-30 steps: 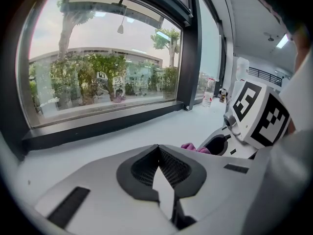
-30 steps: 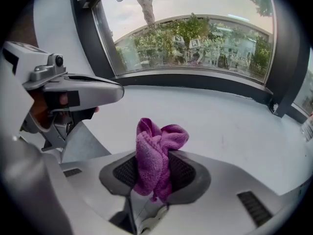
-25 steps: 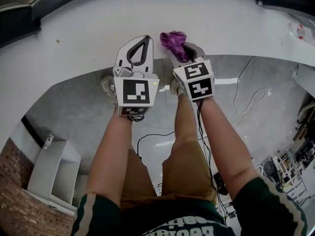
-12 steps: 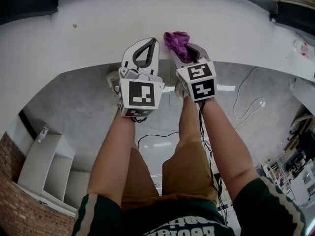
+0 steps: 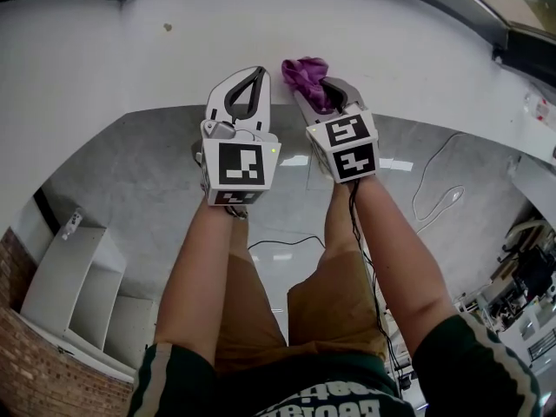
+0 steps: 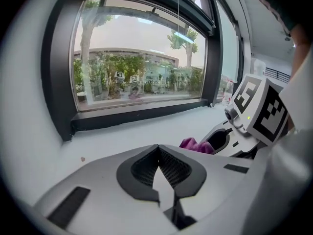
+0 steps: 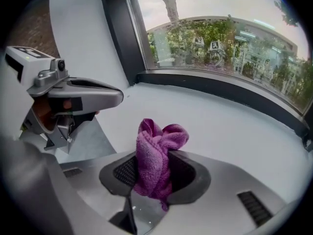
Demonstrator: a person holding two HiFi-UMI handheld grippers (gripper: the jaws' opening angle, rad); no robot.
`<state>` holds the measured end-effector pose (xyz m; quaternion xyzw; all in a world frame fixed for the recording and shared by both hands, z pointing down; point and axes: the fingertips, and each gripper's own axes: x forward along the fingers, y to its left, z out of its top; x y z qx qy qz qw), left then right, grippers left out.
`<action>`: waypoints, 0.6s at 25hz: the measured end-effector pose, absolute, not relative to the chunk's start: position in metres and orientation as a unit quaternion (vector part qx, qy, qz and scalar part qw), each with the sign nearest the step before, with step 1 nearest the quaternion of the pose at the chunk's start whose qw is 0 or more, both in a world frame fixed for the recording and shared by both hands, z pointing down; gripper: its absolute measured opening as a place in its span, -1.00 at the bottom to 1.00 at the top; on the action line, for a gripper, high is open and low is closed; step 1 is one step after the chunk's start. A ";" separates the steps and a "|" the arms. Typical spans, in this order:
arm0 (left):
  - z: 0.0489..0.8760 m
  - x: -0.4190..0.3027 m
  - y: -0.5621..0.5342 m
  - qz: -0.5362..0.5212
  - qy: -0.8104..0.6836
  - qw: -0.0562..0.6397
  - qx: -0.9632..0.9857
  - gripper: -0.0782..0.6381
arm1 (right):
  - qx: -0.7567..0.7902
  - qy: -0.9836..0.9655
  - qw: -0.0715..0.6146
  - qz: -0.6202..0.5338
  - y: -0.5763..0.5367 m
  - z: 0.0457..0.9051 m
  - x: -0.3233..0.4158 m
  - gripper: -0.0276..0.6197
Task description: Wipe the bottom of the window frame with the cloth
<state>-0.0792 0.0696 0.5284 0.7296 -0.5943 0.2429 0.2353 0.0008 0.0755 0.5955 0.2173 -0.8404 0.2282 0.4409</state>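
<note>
Purple terry cloth (image 7: 161, 136) clamped in a bunch by the right gripper (image 7: 155, 173) above the near white sill (image 7: 230, 131), left gripper (image 6: 159, 165) closed and empty alongside; approach step, likely next a reach to the far black window-frame bottom (image 7: 220, 89), pressing down.

The cloth (image 7: 155, 155) sits in the right gripper (image 5: 321, 89), left gripper (image 5: 252, 78) beside.

White sill (image 7: 230, 126) is open ahead of both grippers, up to the dark window frame (image 7: 215, 88) at the back. The frame's upright (image 6: 56, 82) closes the left end. Left gripper (image 5: 252, 76) is just beside right gripper (image 5: 323, 92), so there's little sideways room. Cloth (image 7: 156, 151) sticks out past the right jaws. Small speck (image 6: 82, 158) on the sill.
</note>
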 end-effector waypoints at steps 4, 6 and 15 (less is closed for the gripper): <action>0.529 -0.102 0.083 0.246 -0.602 0.240 0.721 -0.76 | 0.203 -0.845 0.444 0.218 0.086 0.595 -0.023 -0.42; 0.530 -0.113 0.090 0.246 -0.607 0.241 0.716 -0.76 | 0.198 -0.846 0.445 0.216 0.090 0.597 -0.035 -0.42; 0.528 -0.171 0.112 0.248 -0.633 0.249 0.689 -0.76 | 0.164 -0.857 0.444 0.203 0.105 0.594 -0.088 -0.42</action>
